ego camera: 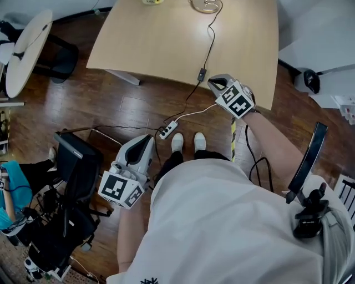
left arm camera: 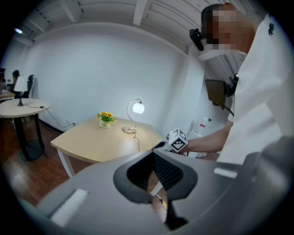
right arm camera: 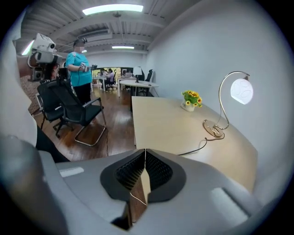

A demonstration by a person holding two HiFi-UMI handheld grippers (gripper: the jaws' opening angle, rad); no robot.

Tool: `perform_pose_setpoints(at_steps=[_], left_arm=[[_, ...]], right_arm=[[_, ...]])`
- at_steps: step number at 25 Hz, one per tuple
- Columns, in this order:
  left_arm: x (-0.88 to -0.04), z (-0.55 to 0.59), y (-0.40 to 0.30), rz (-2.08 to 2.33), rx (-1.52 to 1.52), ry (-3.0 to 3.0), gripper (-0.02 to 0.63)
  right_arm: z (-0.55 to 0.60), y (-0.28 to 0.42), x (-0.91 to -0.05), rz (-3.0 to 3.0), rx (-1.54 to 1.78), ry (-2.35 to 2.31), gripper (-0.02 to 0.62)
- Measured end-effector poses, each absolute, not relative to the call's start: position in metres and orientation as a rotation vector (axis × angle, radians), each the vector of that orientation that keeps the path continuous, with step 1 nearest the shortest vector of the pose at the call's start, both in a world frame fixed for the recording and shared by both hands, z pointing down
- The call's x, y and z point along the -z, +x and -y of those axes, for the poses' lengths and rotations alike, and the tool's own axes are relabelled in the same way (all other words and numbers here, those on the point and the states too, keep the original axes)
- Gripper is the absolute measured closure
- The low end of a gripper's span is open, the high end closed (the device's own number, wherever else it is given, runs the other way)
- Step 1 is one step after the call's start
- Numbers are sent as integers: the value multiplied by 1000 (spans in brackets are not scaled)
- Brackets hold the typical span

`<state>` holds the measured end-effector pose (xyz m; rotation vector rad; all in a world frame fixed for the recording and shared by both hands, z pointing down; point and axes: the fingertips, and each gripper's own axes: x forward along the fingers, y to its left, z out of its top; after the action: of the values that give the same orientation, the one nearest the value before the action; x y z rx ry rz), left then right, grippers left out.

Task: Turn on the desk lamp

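Note:
The desk lamp stands at the far side of the wooden table point(ego camera: 166, 39). Its round shade point(right arm camera: 241, 91) glows white on a curved metal stem, and it also shines in the left gripper view point(left arm camera: 138, 108). From the lamp's base point(ego camera: 206, 5) a black cord runs to an inline switch point(ego camera: 202, 73) near the table's front edge. My right gripper point(ego camera: 214, 83) hovers just right of that switch, its jaws shut on nothing point(right arm camera: 145, 150). My left gripper point(ego camera: 147, 138) hangs low over the floor, away from the table, also shut and empty point(left arm camera: 154, 152).
A small pot of yellow flowers point(right arm camera: 190, 101) sits beside the lamp. A white power strip point(ego camera: 168, 130) lies on the floor by my feet. To the left are a black office chair point(ego camera: 75, 166) and a round table point(ego camera: 28, 50). A person in a teal shirt point(right arm camera: 80, 69) stands further back.

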<state>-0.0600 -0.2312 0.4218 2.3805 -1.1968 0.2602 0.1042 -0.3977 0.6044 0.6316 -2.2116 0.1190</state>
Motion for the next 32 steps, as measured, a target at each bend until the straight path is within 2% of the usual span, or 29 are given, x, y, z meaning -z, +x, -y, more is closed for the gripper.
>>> perform_pose_setpoints(at_steps=[10, 22, 32], left_arm=[[-424, 221, -44, 1190, -368, 2359, 591], [-421, 163, -30, 968, -394, 2546, 591], [-419, 32, -93, 687, -239, 2739, 591]], right_arm=[[320, 144, -542, 2527, -324, 751, 594], [212, 155, -499, 2572, -332, 979, 588], [58, 94, -463, 2491, -279, 1304, 586]])
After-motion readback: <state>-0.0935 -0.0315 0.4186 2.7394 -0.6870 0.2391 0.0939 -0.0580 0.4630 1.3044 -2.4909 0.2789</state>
